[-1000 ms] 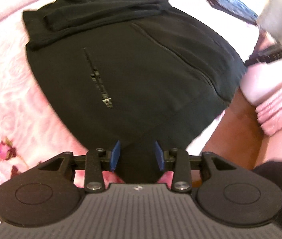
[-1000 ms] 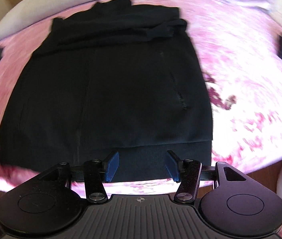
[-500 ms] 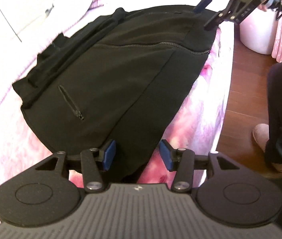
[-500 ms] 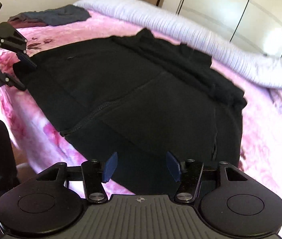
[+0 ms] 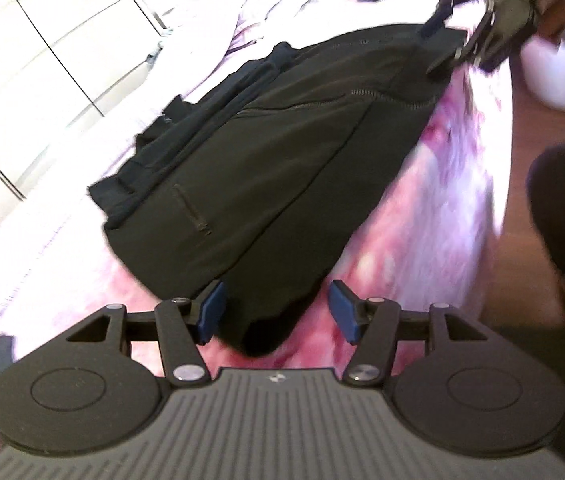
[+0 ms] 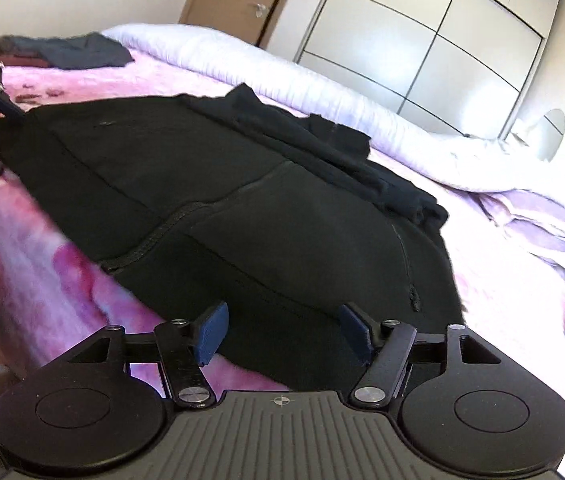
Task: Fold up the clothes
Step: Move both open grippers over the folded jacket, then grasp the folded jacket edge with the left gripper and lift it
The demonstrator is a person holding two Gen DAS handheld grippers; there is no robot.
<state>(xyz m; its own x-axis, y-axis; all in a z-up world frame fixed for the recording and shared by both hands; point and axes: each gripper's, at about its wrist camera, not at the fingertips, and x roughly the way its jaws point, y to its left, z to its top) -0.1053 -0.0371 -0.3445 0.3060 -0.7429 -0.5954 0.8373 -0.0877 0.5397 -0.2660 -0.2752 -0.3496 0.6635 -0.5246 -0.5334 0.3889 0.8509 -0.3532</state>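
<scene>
Black jacket (image 6: 218,208): lies flat on the pink floral bedspread (image 6: 54,280), hem along the bed's near edge, which drops to wooden floor (image 5: 522,120). Open bedspread beyond either side; white duvet (image 6: 282,80) bunched behind. Sleeves folded across the upper part; matte knit, ribbed hem, zip pockets. Left gripper (image 5: 278,312): jaws opening, one hem corner between the blue pads, seemingly not pinched, though blurred. Right gripper (image 6: 284,330): jaws opening over the other hem corner, pads clear of the cloth.

Matt black cloth jacket (image 5: 266,184)
</scene>
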